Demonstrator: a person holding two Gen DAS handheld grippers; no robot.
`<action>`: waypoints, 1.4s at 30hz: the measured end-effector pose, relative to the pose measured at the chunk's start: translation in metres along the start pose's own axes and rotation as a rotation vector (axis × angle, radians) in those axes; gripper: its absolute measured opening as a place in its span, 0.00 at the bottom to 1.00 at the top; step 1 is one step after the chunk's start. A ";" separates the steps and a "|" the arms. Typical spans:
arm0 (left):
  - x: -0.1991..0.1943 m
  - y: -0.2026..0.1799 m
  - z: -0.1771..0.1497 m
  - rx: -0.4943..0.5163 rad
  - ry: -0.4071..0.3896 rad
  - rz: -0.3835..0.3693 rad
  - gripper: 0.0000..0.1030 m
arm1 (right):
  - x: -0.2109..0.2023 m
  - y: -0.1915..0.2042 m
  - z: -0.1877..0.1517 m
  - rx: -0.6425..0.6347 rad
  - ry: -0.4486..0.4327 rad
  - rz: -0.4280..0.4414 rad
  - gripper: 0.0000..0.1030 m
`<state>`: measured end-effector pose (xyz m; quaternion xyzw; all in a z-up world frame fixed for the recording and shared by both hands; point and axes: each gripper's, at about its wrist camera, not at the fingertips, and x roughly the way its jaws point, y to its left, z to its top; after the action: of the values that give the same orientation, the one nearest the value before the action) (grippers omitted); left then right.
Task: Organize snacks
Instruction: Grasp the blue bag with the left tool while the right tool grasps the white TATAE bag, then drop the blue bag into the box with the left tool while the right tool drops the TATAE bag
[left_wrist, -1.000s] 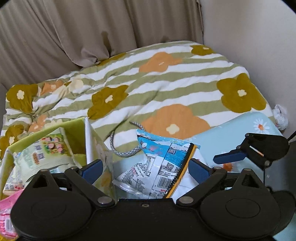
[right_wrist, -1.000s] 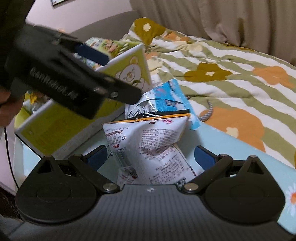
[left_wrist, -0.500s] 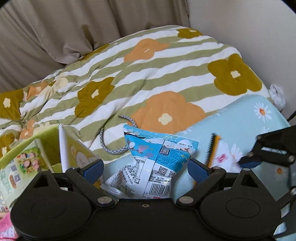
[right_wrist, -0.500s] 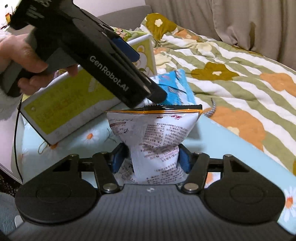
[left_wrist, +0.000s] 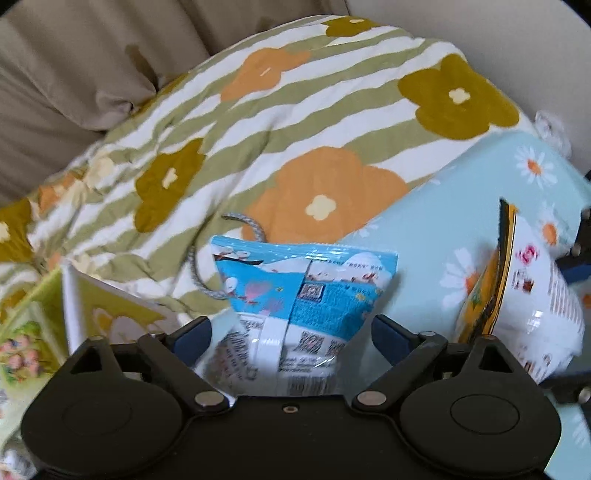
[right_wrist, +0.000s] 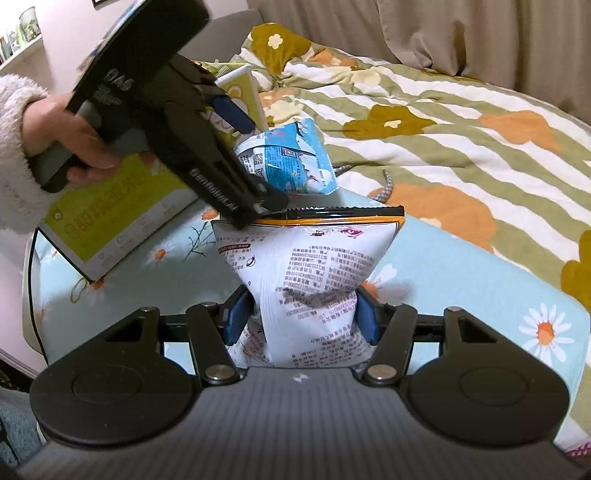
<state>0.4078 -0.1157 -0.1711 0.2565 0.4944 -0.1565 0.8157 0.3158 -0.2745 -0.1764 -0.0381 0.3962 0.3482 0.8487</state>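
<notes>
1. White snack bag (right_wrist: 303, 284): white film printed with dense text, orange-and-black serrated seal at the far end. Long axis runs away from the right gripper (right_wrist: 301, 319), seal end foremost. The blue pads pinch its creased waist, above the daisy-print blue surface (right_wrist: 461, 280).
2. Blue snack bag (left_wrist: 299, 295): blue and white, QR code, clear lower half. Seal end points away from the left gripper (left_wrist: 286, 334), whose fingers stand spread on either side of it; contact cannot be told.
3. Green box (right_wrist: 122, 206): beside both bags.

Glossy plastic snack packet (right_wrist: 310, 280), matt cloth quilt (left_wrist: 295, 122).
</notes>
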 end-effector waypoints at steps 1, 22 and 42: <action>0.001 0.001 0.001 -0.013 0.005 -0.009 0.77 | 0.000 0.000 0.000 0.003 0.000 -0.001 0.72; -0.081 -0.005 -0.039 -0.259 -0.132 -0.045 0.52 | -0.042 0.009 -0.008 0.148 -0.028 -0.096 0.70; -0.296 0.101 -0.180 -0.645 -0.490 0.088 0.52 | -0.120 0.142 0.097 0.157 -0.241 -0.079 0.70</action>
<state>0.1914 0.0707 0.0493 -0.0366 0.2978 -0.0148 0.9538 0.2365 -0.2020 0.0037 0.0550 0.3158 0.2847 0.9034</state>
